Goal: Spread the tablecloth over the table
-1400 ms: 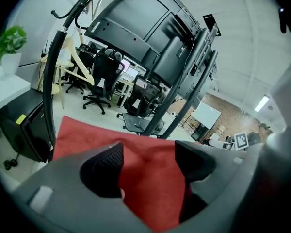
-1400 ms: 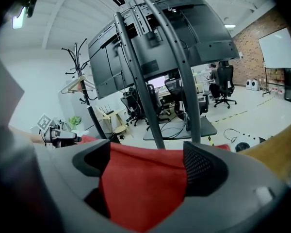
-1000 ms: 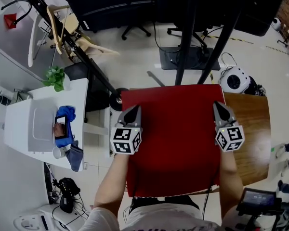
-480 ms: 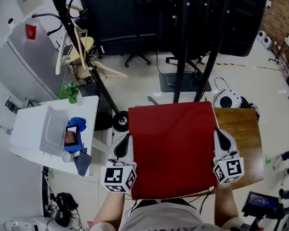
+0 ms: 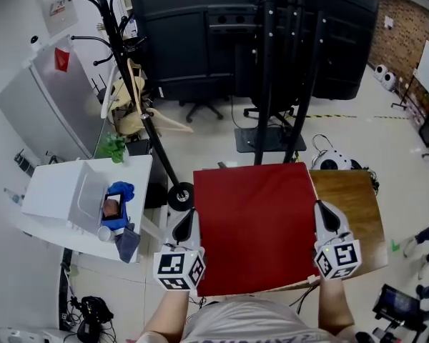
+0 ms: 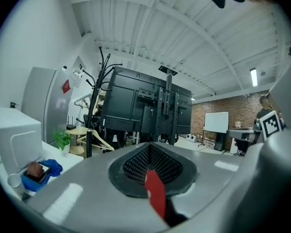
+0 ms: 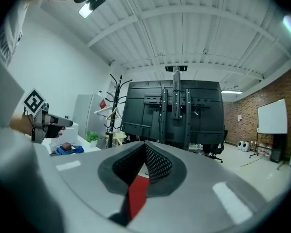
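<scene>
A red tablecloth (image 5: pixel 257 224) hangs flat and stretched between my two grippers, raised above the wooden table (image 5: pixel 357 220). In the head view my left gripper (image 5: pixel 185 225) pinches the cloth's left edge and my right gripper (image 5: pixel 322 216) pinches its right edge. The cloth hides most of the tabletop; only the wood on the right shows. A strip of red tablecloth (image 6: pixel 155 193) sticks out between the shut jaws in the left gripper view. The right gripper view shows the same, a red tablecloth (image 7: pixel 137 195) edge clamped between the jaws.
A white side table (image 5: pixel 57 199) with a blue cloth (image 5: pixel 118 191), a cup and a plant stands at the left. A coat rack (image 5: pixel 129 70) and a black screen stand (image 5: pixel 272 63) lie beyond. A white device (image 5: pixel 332 163) sits on the floor past the wooden table.
Both grippers have risen and drawn back toward me with the cloth held between them. The cloth now hangs higher and more of the room beyond shows.
</scene>
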Available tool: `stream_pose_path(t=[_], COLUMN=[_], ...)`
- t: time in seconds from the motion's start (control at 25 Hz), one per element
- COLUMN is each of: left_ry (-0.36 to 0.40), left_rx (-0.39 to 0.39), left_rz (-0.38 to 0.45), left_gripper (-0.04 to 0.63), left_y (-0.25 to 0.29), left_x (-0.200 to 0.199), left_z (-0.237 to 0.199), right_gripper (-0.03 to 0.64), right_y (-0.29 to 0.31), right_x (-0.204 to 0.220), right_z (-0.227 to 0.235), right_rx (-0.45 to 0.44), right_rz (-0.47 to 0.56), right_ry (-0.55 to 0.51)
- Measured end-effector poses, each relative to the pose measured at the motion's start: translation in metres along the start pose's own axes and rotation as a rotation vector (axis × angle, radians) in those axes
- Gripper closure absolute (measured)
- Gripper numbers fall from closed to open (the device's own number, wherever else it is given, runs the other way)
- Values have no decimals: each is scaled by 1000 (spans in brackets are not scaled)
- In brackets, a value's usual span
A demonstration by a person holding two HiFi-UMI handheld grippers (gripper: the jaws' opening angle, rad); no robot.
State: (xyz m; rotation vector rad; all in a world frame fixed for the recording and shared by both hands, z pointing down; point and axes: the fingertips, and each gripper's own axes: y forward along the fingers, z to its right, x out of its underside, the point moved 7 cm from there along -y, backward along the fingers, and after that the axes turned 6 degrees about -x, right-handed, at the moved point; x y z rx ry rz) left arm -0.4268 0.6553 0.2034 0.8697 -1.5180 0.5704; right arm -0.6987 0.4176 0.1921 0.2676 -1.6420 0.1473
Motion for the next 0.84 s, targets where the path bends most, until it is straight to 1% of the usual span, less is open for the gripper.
stream_pose_path(t=[0.36, 0.6, 0.84], left_ry=[22, -20, -20], left_rx=[15, 6, -7], left_rz=[6, -10, -13], left_gripper=[589, 589, 589], left_y=[-1, 3, 5], left_x=[-2, -1, -3], left_z=[5, -1, -3], right_gripper=[612, 612, 612], right_y=[-13, -9, -8], right_x=[7, 6, 4], right_z=[2, 2, 6], right_rx=[22, 20, 19], right_rz=[-15, -21, -28], right_ry=[8, 6, 7])
